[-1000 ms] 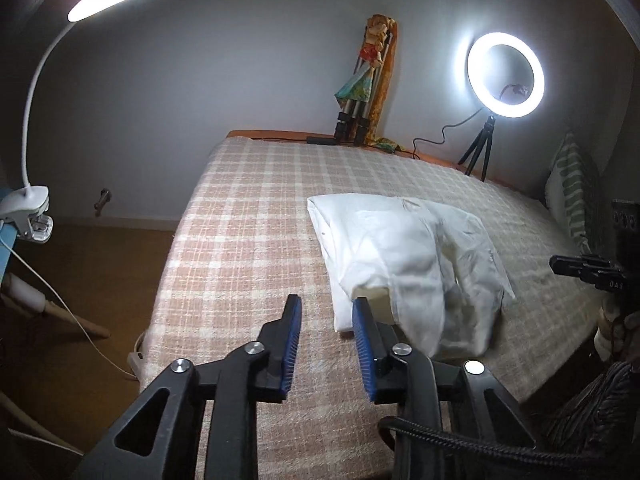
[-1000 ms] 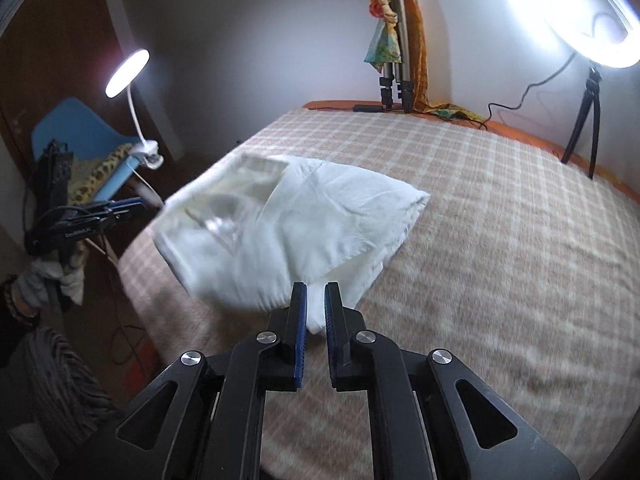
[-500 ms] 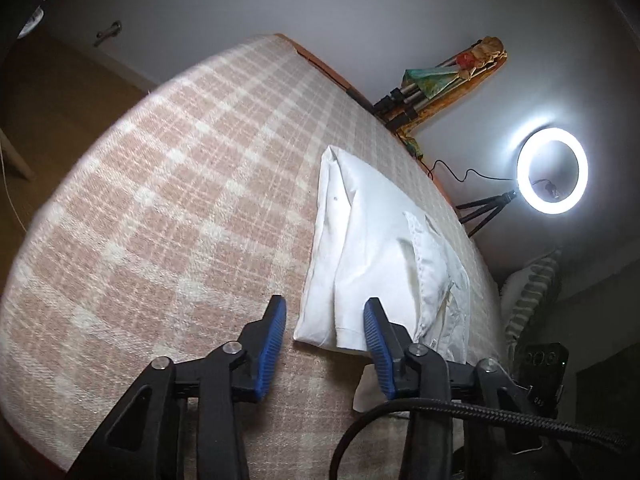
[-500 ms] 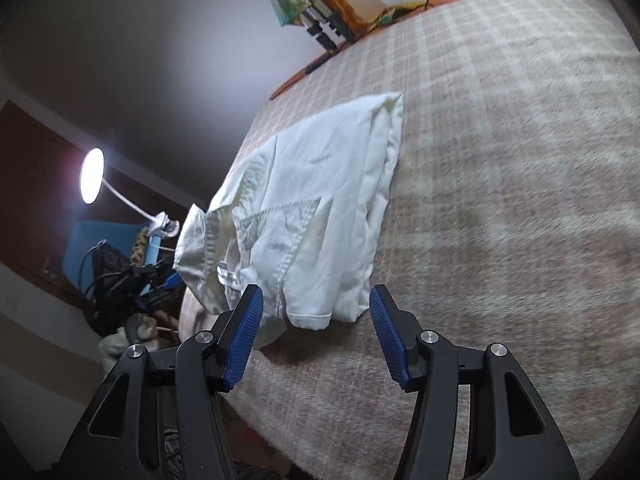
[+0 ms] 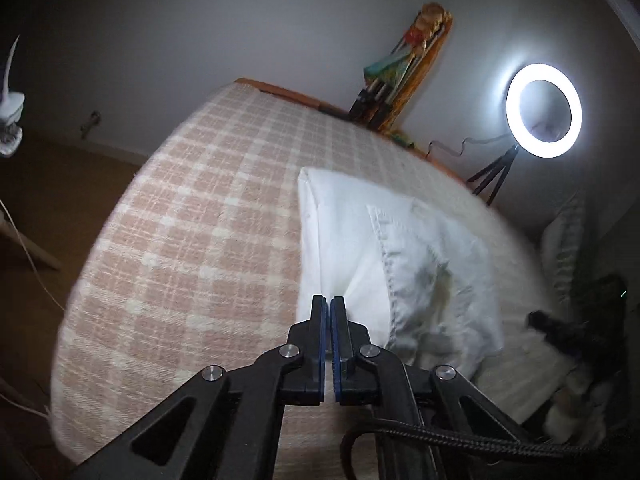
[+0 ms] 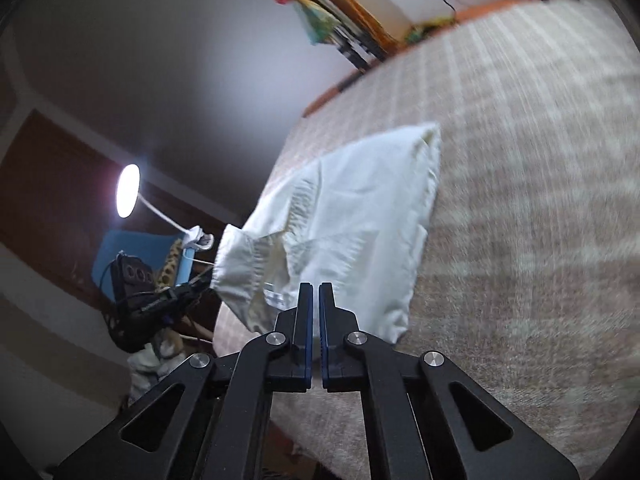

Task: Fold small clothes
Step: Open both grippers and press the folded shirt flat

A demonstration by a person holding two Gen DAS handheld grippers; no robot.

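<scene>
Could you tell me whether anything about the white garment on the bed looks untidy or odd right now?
Yes: the garment has a rumpled flap near the bed edge, with a faint yellowish mark there.

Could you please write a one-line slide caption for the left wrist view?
Left gripper, jaws just closed, at the near edge of a folded white garment lying on a pink checked bedspread.
</scene>
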